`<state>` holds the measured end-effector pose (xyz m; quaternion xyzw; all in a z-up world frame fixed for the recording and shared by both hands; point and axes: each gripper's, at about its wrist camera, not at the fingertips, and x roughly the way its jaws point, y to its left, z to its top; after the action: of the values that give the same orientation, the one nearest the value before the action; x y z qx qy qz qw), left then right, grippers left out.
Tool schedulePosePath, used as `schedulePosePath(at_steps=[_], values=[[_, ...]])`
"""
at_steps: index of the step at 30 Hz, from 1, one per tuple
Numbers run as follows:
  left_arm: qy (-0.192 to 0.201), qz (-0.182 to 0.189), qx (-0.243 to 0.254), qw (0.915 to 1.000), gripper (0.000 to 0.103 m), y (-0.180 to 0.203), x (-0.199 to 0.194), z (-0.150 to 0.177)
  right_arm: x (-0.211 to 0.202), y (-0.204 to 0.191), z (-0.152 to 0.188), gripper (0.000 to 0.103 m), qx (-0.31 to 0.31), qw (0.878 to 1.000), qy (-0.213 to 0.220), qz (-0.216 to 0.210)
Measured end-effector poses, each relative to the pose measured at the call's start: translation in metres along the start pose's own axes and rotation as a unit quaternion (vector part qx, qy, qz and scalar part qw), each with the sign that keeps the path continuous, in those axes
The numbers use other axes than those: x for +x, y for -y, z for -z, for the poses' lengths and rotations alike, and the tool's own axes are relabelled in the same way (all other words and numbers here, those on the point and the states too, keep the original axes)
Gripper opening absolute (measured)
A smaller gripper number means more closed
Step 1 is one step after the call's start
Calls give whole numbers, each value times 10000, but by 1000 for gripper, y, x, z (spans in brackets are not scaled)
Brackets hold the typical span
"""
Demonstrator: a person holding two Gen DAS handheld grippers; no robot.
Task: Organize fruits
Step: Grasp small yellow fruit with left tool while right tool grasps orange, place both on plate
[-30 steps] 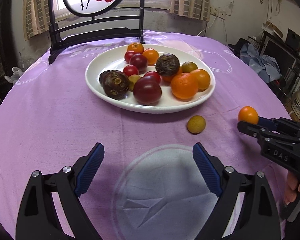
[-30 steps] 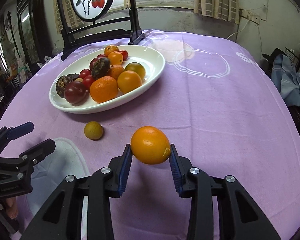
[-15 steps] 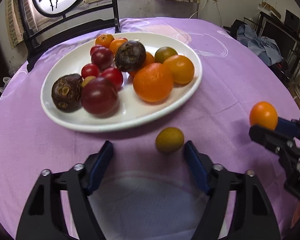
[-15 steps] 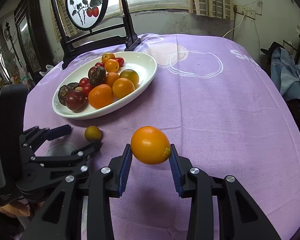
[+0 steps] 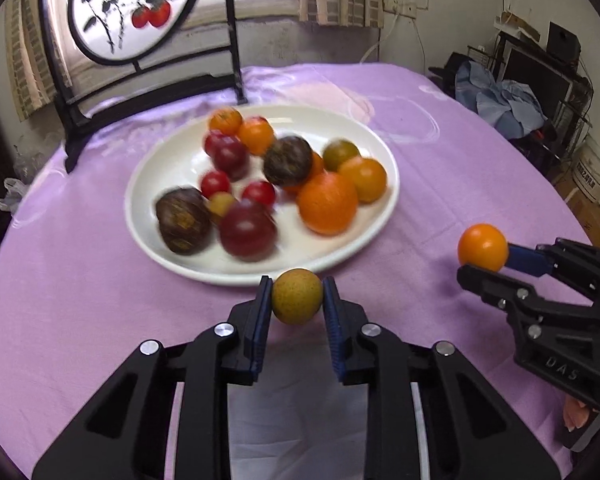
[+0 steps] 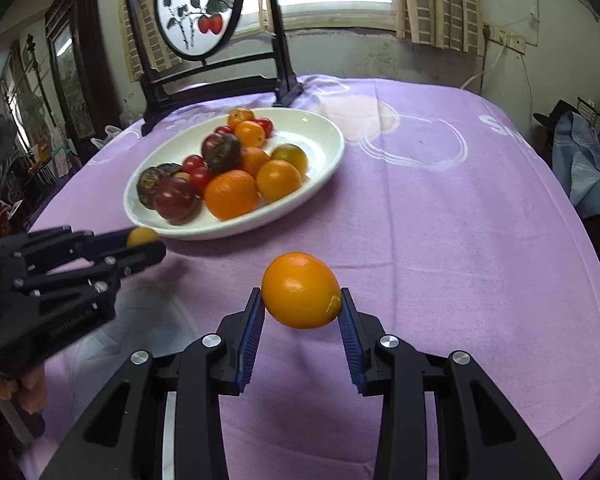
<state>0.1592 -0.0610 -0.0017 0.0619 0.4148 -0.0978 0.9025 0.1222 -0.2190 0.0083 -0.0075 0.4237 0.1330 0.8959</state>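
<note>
A white plate (image 5: 172, 160) (image 6: 324, 136) holds several fruits: oranges, red tomatoes and dark passion fruits. My left gripper (image 5: 296, 300) is shut on a small yellow-green fruit (image 5: 297, 295) and holds it just in front of the plate's near rim. It also shows in the right wrist view (image 6: 140, 240) at the left. My right gripper (image 6: 302, 308) is shut on an orange (image 6: 301, 290) above the purple cloth, right of the plate. That orange shows in the left wrist view (image 5: 483, 246) at the right.
A purple cloth (image 6: 460, 220) covers the round table. A dark wooden stand with a round painted panel (image 5: 136, 12) stands behind the plate. A pale printed patch on the cloth (image 5: 320, 400) lies under my left gripper. Clutter and blue clothes (image 5: 500, 100) lie off the table's right.
My left gripper moved forward to the yellow-green fruit, closed on it and lifted it off the cloth. My right gripper kept hold of the orange and stayed about in place.
</note>
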Motion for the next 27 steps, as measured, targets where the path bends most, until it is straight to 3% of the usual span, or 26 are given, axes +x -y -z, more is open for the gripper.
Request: schedulePosePath(at_steps=[4,10,19,21,22,23,27], values=[[225,-335,-129,9991,25,-19,-6,-22,-2,-20,-18,38,-270,9994,187,-52],[209,-862,-651,9939,25,-55,18,-54,15,-49,-65,38,-631,9972,402,-84],[73,-950,-998,9904,25,-77,51,-77,65,-52,-104,41,-430,9985,262,227],[94,-925,-1059,9900,37,-78,55,-79,69,-48,-106,52,-278,9988,289,266],[100,-935,-1081,9897,59,-77,56,-79,67,-46,-106,56,-223,9987,352,294],[141,-1001,-1107,9887,72,-77,55,-79,66,-45,-106,57,-194,9986,388,302],[237,-1025,-1032,9891,76,-74,48,-76,55,-41,-102,57,-174,9983,485,287]])
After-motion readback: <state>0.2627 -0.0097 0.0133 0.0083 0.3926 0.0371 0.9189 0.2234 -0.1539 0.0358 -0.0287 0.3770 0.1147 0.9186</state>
